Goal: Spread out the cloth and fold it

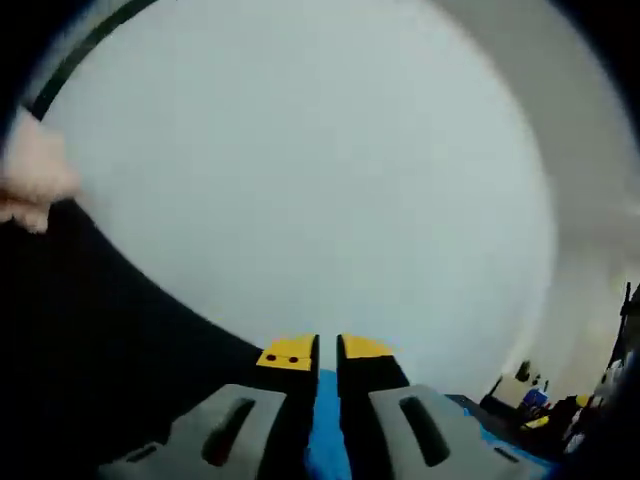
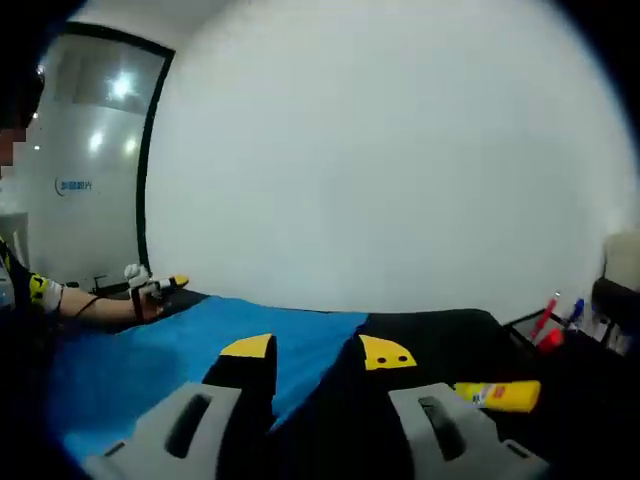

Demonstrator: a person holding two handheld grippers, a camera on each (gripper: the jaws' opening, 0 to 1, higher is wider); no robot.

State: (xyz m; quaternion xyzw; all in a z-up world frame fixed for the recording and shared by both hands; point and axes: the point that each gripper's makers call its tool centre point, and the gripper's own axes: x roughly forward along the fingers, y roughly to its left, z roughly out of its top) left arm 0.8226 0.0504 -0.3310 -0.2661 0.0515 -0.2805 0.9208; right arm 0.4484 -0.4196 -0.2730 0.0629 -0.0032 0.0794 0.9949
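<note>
Blue cloth (image 1: 325, 425) is pinched between the nearly closed jaws of the left gripper (image 1: 327, 352), lifted toward the wall so it can be spread. Right gripper (image 2: 315, 352) is held spread; cloth is draped under its left jaw, over the dark surface (image 2: 440, 335). Yellow bottle (image 2: 497, 395) lies just right.

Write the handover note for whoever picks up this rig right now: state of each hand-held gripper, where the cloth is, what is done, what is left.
Left hand-held gripper: jaws nearly together with blue cloth between them, lifted toward a pale wall.
Right hand-held gripper: jaws apart; in the right gripper view the blue cloth lies across the dark table and passes between them; whether it is gripped is unclear.
Also on the table: a yellow bottle lying on its side to the right, pens beyond it.
Done: the cloth is partly stretched out.
Left: finish spreading it flat, then fold it.
</note>
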